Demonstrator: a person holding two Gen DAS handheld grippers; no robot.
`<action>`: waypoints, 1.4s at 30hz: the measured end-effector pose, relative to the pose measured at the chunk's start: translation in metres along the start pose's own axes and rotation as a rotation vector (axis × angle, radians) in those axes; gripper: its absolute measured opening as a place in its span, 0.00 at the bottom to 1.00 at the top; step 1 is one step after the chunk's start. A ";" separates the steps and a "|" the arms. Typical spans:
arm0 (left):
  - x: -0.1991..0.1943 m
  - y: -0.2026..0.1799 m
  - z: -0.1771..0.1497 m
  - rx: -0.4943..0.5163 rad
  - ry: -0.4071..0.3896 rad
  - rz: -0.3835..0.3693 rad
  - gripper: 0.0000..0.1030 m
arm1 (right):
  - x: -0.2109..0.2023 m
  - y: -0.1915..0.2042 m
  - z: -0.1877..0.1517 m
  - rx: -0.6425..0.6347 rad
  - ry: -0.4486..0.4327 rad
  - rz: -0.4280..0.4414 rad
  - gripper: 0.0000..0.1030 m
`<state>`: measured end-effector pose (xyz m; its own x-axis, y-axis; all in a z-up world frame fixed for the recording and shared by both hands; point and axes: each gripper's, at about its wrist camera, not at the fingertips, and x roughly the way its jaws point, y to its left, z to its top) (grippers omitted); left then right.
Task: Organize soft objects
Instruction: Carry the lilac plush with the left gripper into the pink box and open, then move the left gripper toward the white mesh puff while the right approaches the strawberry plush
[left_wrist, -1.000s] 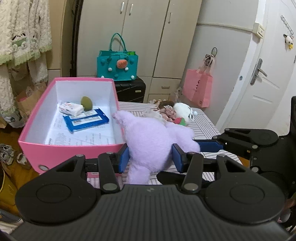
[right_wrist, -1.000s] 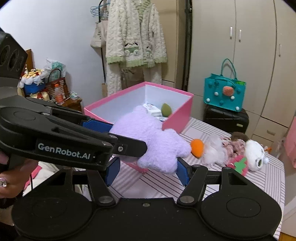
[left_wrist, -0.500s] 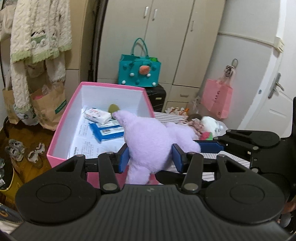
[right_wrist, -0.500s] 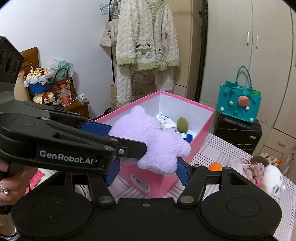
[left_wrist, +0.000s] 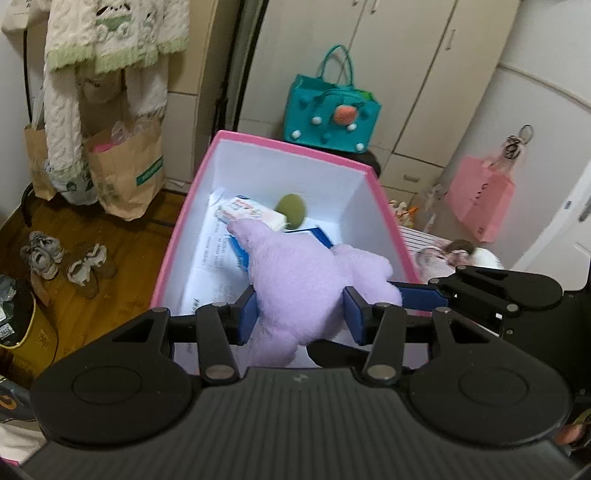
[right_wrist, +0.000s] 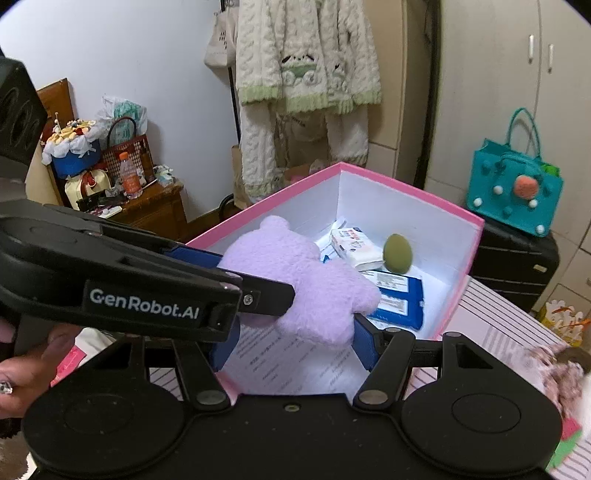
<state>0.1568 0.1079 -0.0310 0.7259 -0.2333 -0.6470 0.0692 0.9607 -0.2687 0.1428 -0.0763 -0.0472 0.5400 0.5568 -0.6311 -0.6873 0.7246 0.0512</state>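
While both grippers pinch it at once, the purple plush toy (left_wrist: 306, 284) hangs over the open pink box (left_wrist: 384, 206), clear of the box floor as far as the views show. Nearest in the left wrist view, the left gripper (left_wrist: 300, 314) has its jaws clamped on the toy's lower body, the blue pads sinking into the pile on either side. From the right, the right gripper (right_wrist: 295, 334) has its jaws closed on a neighbouring lobe of the same toy, its pads set wider.

I judge the toy light and very soft: it squashes at each pinch, and its free limbs, with no stiffness of their own, stick out loosely past the pads. The fuzzy cover should give the pads good hold, so slipping looks unlikely. A thick part of the body is the better place to grip; a thin limb would simply fold.

Farther in, on the printed paper lining the box, lie a blue packet (right_wrist: 397, 301), a white tissue pack (right_wrist: 354, 245) and a green egg-shaped sponge (right_wrist: 397, 253). More soft toys (left_wrist: 454, 254) wait on the striped desk (right_wrist: 495, 314) to the right of the box.
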 end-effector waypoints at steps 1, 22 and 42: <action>0.005 0.003 0.004 0.003 0.010 0.012 0.46 | 0.008 -0.003 0.005 0.004 0.011 0.011 0.67; 0.029 0.003 0.012 0.053 0.041 0.104 0.64 | 0.057 -0.029 0.016 -0.002 0.118 0.063 0.66; -0.046 -0.044 -0.008 0.237 -0.023 0.049 0.75 | -0.043 -0.023 0.000 -0.053 0.006 -0.020 0.67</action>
<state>0.1150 0.0748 0.0053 0.7478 -0.1850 -0.6376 0.1904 0.9798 -0.0610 0.1352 -0.1168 -0.0210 0.5511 0.5396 -0.6365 -0.7012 0.7129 -0.0028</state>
